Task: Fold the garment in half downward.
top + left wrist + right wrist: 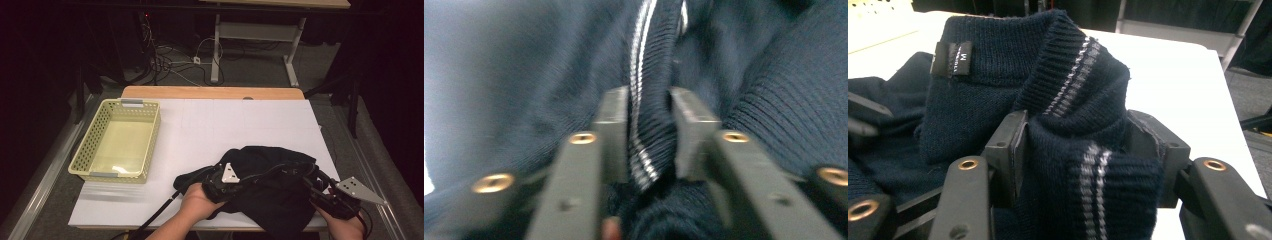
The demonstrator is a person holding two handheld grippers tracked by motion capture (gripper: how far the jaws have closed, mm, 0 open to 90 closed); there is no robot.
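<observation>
We are pinching the sweater's (272, 187) striped ribbed edge in both the left gripper (649, 125) and right gripper (1075, 145), jaws narrowed on knit, edge running between them.

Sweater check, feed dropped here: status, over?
Left gripper and right gripper each shut on striped ribbed edge of sweater. Sweater bunched at table's near edge. Basket far left, clear.

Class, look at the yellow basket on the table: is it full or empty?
Empty. The high view shows the yellow basket's bare floor; the dark sweater lies crumpled outside it on the table.
</observation>
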